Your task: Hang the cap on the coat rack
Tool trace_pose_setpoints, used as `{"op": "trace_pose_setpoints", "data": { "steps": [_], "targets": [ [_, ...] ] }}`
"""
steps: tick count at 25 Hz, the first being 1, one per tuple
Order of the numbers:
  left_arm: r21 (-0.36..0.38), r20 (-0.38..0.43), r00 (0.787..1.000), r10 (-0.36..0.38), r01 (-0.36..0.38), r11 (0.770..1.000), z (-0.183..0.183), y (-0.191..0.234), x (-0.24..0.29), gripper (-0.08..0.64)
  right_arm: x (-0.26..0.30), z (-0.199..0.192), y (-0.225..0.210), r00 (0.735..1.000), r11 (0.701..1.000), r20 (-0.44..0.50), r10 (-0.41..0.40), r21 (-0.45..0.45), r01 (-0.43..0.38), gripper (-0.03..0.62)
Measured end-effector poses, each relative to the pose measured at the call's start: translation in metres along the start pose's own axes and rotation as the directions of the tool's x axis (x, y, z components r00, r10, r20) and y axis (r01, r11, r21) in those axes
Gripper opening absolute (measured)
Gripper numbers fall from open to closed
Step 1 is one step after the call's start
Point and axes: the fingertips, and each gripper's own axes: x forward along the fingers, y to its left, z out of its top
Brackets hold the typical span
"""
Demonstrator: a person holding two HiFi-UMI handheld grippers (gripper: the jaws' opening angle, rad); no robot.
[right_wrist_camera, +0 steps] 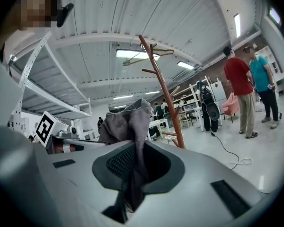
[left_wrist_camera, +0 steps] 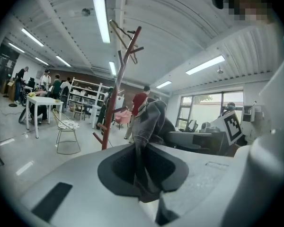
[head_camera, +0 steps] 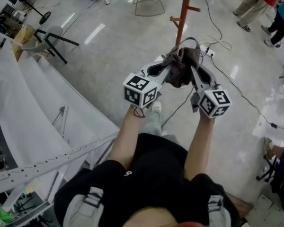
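head view shows the task about mid-way: the cap (head_camera: 181,66), a dark grey bundle of cloth, is off any surface and hangs in the air between the two grippers, above the floor (head_camera: 109,56) and near the coat rack (head_camera: 182,13), whose orange-brown pole rises at the top of the frame. none of the rack's pegs that show bears the cap, so picking it up looks done. what is left, as i judge it, is to raise it to a peg, settle it there and let go. the left gripper (head_camera: 169,71) has its jaws drawn narrow onto one side of the cap; in the left gripper view the fabric runs down in a pinched fold between the pads and bulges above them, with the rack standing well beyond. the right gripper (head_camera: 193,69) is likewise nearly closed on the other side of the cap — in the right gripper view a strip of grey cloth is nipped between its jaws and the rest of the cap stands up over them. neither gripper touches the rack; both hold only the cap.
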Motion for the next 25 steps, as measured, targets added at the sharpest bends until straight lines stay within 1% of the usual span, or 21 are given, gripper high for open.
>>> {"op": "trace_pose_setpoints", "data": {
  "steps": [3,7,9,11,13,15,18,25],
  "targets": [
    [-0.012,-0.021,1.000,-0.012,0.011,1.000,0.002,0.023,0.031,0.021,0.024,-0.003,-0.025,1.000,1.000,-0.014,-0.021,0.011,0.021,0.034],
    [-0.013,-0.021,0.998,-0.058,0.058,0.998,0.009,0.048,0.072,0.021,0.053,0.001,-0.061,0.999,0.998,0.000,-0.048,0.028,0.048,0.033],
    [-0.010,-0.018,0.997,-0.081,0.081,0.997,0.013,0.060,0.080,0.021,0.070,0.004,-0.067,0.999,0.999,0.000,-0.042,0.032,0.042,0.032],
    [0.017,-0.020,0.995,-0.098,0.098,0.995,0.019,0.069,0.087,0.021,0.085,0.010,-0.069,1.000,0.999,0.006,-0.018,0.029,0.018,0.032],
    [0.051,-0.010,0.994,-0.113,0.113,0.992,0.027,0.074,0.094,0.021,0.095,0.019,-0.071,1.000,1.000,0.024,0.003,0.018,-0.004,0.032],
    [0.071,0.011,0.992,-0.128,0.127,0.989,0.036,0.080,0.103,0.021,0.102,0.027,-0.077,0.999,1.000,0.040,0.003,0.009,-0.003,0.032],
    [0.069,0.023,0.989,-0.143,0.141,0.988,0.041,0.088,0.116,0.021,0.111,0.030,-0.087,0.999,1.000,0.039,-0.017,0.003,0.017,0.032],
    [0.057,0.002,0.989,-0.146,0.145,0.988,0.037,0.089,0.139,0.021,0.110,0.030,-0.111,0.995,0.996,0.051,-0.083,0.031,0.082,0.032]
  ]
}}
